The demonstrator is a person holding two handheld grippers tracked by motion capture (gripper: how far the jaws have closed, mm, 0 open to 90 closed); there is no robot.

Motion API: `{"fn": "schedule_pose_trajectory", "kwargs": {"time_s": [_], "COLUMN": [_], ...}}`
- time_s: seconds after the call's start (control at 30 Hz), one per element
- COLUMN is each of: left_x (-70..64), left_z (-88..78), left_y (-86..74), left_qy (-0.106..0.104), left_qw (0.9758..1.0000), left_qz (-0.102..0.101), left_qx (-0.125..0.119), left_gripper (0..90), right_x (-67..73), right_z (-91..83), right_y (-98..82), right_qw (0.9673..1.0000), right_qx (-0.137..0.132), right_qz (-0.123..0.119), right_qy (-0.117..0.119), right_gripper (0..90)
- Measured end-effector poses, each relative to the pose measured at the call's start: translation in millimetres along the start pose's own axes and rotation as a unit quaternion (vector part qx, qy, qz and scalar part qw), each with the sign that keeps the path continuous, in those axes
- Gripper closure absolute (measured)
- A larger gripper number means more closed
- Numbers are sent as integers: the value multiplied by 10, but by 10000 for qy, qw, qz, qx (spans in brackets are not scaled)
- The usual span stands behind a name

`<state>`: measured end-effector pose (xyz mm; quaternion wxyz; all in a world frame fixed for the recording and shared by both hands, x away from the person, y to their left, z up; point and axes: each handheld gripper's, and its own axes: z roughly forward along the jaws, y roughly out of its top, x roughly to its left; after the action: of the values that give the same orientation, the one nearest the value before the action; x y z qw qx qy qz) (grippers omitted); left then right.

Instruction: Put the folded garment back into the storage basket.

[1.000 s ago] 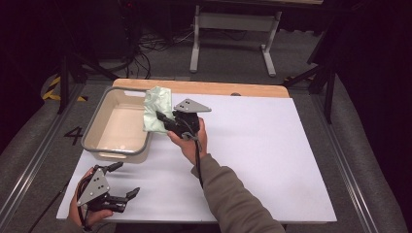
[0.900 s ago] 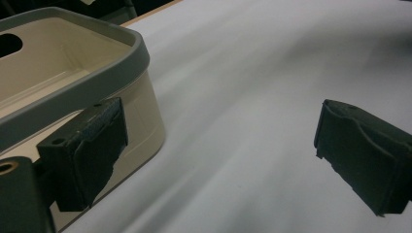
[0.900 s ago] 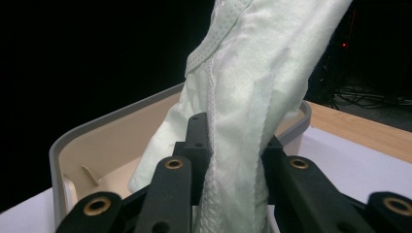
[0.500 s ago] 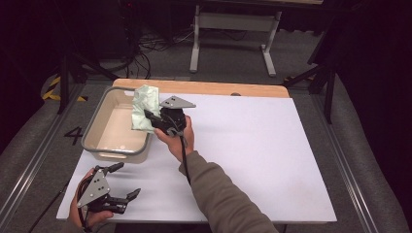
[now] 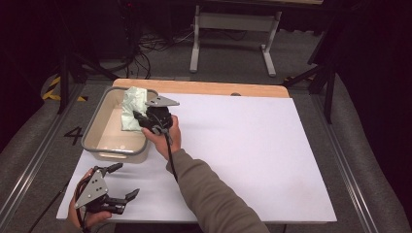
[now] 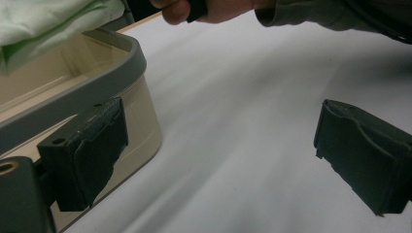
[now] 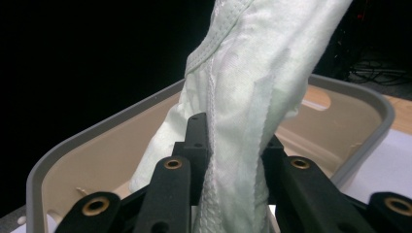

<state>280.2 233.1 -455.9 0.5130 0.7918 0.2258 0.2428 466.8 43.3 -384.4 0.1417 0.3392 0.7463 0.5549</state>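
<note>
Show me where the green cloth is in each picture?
High view: the green cloth hangs over the tub, upper left, pinched by the right tongs.
Left gripper view: top left corner, above the tub's grey rim.
Right gripper view: centre, between the jaws.
Shared landmark: the tub.

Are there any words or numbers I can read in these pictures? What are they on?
"4": a black number marked on the grey floor, left of the table, beside the tub.
The tub, the cloth and both hand-held grippers (left, right) carry no words that I can read.
</note>
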Motion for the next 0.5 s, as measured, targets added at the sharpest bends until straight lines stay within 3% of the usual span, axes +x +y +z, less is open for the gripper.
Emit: {"fn": "schedule_pose_trajectory", "kwargs": {"time_s": [0.27, 0.33, 0.5], "left_x": [3, 5, 1], "left_z": [12, 22, 15], "left_y": [-7, -8, -3], "left_qy": [-25, -32, -38], "left_qw": [10000, 10000, 10000], "left_qz": [-6, -3, -28], "left_qx": [14, 17, 5], "left_gripper": [63, 63, 63], "right_x": [21, -2, 50], "right_z": [123, 155, 185], "right_y": [-83, -134, -160], "right_qw": [9998, 9992, 9992], "right_qx": [80, 37, 59], "right_qz": [137, 360, 356], "right_qy": [-101, -167, -155], "right_gripper": [734, 733, 732]}}
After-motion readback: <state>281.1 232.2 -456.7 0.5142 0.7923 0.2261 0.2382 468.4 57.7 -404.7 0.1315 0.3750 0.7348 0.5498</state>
